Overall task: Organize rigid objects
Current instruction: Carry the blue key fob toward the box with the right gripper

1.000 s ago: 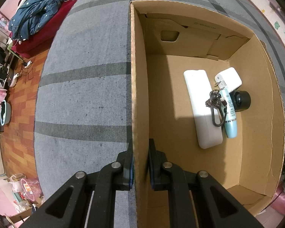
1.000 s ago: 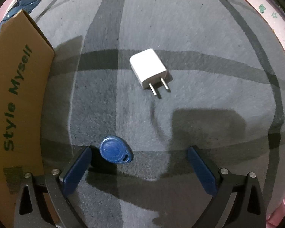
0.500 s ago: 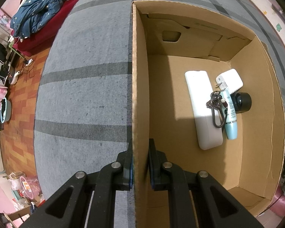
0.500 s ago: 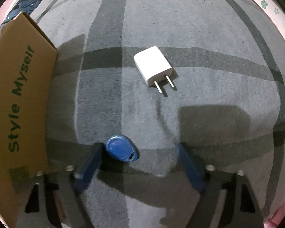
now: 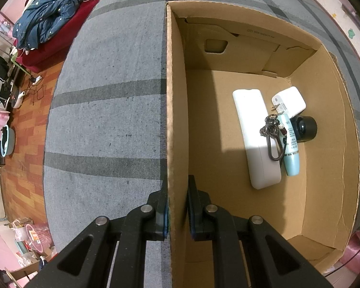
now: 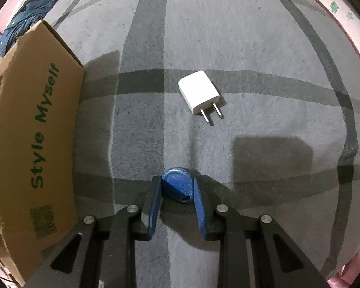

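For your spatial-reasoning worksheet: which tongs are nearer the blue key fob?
Right. The right tongs are closing around the blue key fob; the left tongs clamp the cardboard box wall.

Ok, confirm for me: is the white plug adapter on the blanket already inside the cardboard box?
No, the white plug adapter lies on the grey blanket, outside the cardboard box.

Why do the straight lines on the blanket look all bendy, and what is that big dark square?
Right wrist view: the fisheye lens curves the blanket stripes, and the dark square is a sharp shadow beside the white charger. Left wrist view: the cardboard box edges bow too, with light and shade across its floor.
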### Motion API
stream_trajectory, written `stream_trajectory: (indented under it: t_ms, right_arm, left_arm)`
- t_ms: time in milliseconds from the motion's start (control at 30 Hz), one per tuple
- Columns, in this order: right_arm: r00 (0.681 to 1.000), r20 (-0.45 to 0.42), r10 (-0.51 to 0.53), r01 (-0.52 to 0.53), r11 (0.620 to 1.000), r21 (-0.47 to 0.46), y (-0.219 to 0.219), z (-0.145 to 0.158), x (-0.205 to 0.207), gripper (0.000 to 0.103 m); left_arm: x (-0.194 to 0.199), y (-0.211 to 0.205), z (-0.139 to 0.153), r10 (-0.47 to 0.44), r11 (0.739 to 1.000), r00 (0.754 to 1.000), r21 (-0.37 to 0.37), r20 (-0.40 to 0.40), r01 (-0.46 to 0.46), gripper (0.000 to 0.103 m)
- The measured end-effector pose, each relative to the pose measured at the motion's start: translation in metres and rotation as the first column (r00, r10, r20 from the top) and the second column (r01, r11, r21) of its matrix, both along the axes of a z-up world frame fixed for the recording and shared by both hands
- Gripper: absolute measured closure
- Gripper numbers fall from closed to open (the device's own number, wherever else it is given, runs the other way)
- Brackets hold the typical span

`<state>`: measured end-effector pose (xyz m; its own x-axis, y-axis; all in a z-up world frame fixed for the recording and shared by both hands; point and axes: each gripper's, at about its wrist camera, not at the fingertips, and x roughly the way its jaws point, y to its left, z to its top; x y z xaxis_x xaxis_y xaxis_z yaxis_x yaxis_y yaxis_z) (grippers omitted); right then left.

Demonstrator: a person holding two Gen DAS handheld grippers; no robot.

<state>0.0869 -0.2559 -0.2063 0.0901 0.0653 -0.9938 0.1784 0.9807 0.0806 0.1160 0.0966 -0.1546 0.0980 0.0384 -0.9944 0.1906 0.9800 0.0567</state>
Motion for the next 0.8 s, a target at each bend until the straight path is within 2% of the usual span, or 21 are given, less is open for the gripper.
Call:
stream_trajectory:
  t_ms: [233, 800]
  right_arm:
    - [1.0, 0.015, 0.003, -0.003, 1.0, -0.013, 0.009, 0.015, 0.002, 0.075]
    - [0.996, 0.082, 0.024, -0.021, 0.999, -0.028, 0.045, 0.084, 0.01, 0.075]
  left_arm:
    - [0.0, 0.0, 0.0, -0.008, 1.0, 1.0, 0.0, 0.002, 0.008, 0.091]
    - [-0.001, -0.002, 0.002, -0.024, 1.0, 1.0, -0.001, 0.003, 0.024, 0.091]
